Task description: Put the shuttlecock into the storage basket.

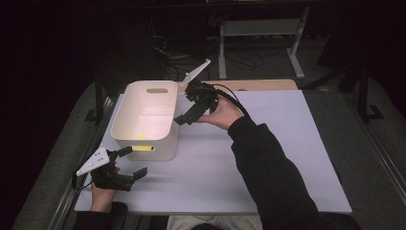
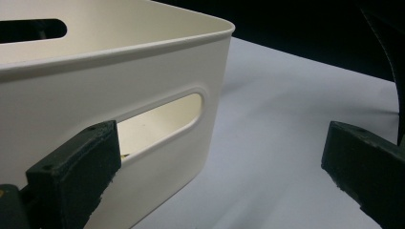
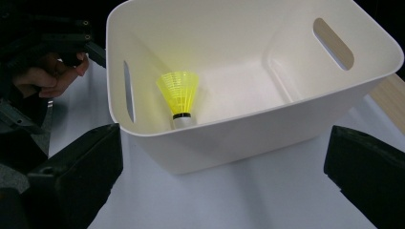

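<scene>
I see a yellow shuttlecock [image 3: 180, 98] standing inside the cream bin [image 1: 125, 128] at ten o'clock on the white surface [image 1: 268, 158]. My left gripper [image 1: 128, 163], jaws spread and empty, sits near the bin's six o'clock wall; my right gripper [image 1: 184, 106], jaws spread, hovers at its three o'clock rim.

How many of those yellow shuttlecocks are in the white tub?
1. A single yellow shuttlecock stands inside the white tub, against the wall nearest the right hand-held gripper. The tub's near wall hides part of the floor, so another could lie unseen.
</scene>
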`<state>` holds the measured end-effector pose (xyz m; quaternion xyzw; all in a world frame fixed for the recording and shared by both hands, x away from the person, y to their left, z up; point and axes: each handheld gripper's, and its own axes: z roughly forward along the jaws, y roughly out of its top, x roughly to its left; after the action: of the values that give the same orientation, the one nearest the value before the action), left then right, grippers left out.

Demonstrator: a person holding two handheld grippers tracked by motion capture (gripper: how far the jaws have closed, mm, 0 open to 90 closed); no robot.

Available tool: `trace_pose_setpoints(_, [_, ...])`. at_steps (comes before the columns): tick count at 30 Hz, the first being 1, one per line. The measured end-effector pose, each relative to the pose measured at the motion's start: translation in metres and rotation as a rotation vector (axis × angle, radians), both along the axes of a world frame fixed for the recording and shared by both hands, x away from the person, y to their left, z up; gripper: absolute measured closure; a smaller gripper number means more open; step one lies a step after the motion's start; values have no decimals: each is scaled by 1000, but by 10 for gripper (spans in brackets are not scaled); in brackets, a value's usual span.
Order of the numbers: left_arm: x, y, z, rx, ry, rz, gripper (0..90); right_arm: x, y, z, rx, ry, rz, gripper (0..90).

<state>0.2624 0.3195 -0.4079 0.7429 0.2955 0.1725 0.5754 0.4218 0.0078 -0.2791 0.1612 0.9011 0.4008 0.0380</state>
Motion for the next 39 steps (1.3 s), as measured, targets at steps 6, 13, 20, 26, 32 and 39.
trace_pose_setpoints(6, [0, 0, 0, 0, 0, 0, 0, -1, -9, -1, 10, -3, -15, 0])
trace_pose_setpoints(13, [0, 0, 0, -2, 0, 2, 0, -2, -23, -4, 24, -11, -34, 0])
trace_pose_setpoints(20, [0, 0, 0, 1, -1, 3, 0, -2, -41, -12, 32, -4, -59, 0])
trace_pose_setpoints(26, [0, 0, 0, 2, -1, 3, 0, -4, -52, -15, 36, -12, -71, 0])
trace_pose_setpoints(32, [0, 0, 0, 4, -1, 2, 0, -6, -62, -19, 45, -12, -80, 0])
trace_pose_setpoints(39, [0, 0, 0, 7, 0, 3, 0, -9, -73, -23, 57, -10, -98, 0])
